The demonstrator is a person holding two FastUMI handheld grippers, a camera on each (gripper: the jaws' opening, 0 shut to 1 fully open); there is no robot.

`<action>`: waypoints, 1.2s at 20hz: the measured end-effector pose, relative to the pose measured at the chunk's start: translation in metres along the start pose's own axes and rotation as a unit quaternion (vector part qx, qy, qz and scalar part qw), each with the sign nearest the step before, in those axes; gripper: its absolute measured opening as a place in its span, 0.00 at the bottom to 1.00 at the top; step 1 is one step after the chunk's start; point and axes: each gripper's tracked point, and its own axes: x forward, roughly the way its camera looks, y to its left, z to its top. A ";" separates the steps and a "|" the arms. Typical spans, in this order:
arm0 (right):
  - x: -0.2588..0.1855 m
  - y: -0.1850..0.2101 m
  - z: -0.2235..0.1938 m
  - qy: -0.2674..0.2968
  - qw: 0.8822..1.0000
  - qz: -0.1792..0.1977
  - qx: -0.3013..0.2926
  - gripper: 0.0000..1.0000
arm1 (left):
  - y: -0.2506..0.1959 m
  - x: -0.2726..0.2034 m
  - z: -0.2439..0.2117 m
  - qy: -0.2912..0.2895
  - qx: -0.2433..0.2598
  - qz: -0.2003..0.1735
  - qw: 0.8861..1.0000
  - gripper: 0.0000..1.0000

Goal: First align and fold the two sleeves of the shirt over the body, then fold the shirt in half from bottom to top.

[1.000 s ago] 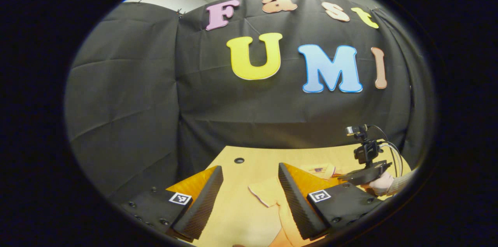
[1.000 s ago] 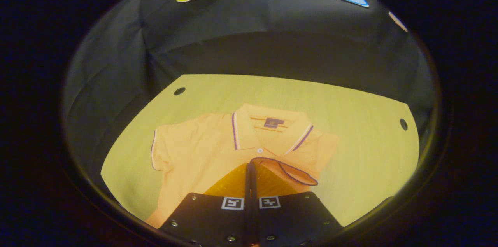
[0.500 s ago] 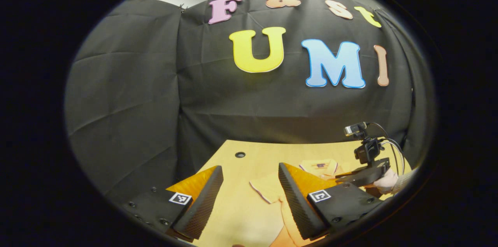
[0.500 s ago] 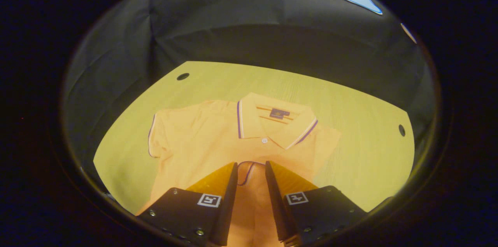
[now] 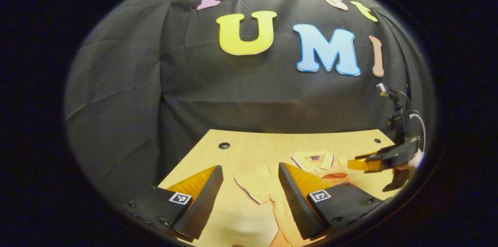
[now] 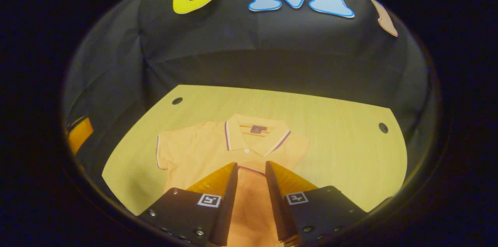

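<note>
An orange polo shirt (image 6: pixel 194 153) lies flat on the wooden table (image 6: pixel 342 153), collar (image 6: pixel 253 132) toward the booth wall. Its right sleeve (image 6: pixel 251 188) is folded over the body and lies between and below the fingers of my right gripper (image 6: pixel 251 165), which is open and holds nothing. The left sleeve (image 6: pixel 165 149) still spreads out flat. In the left gripper view, my left gripper (image 5: pixel 249 173) is open above the table, with the left sleeve (image 5: pixel 253 186) just ahead between its fingers. The right gripper (image 5: pixel 365 164) hovers beyond the collar (image 5: pixel 313 158).
The table has round holes near its far corners (image 6: pixel 177 100) (image 6: pixel 383 127). Black cloth walls close in behind and to the left of the table. Bare wood (image 5: pixel 241 149) lies left of the shirt. The left gripper (image 6: pixel 79 134) shows at the left edge of the right gripper view.
My right gripper opened, let go of the right sleeve on the shirt's body and drew back upward. My left gripper shifted nearer to the left sleeve, staying open.
</note>
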 end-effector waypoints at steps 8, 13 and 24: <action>-0.068 -0.013 -0.001 -0.035 0.997 -0.028 0.055 0.46 | -0.013 0.081 -0.076 0.074 -0.022 -0.028 0.997 0.94; -0.103 -0.032 -0.010 -0.042 0.994 -0.065 0.082 0.46 | -0.010 0.116 -0.139 0.144 -0.020 -0.026 0.989 0.94; -0.142 -0.070 -0.040 -0.041 0.980 -0.139 0.139 0.46 | -0.003 0.146 -0.199 0.204 -0.009 -0.002 0.979 0.97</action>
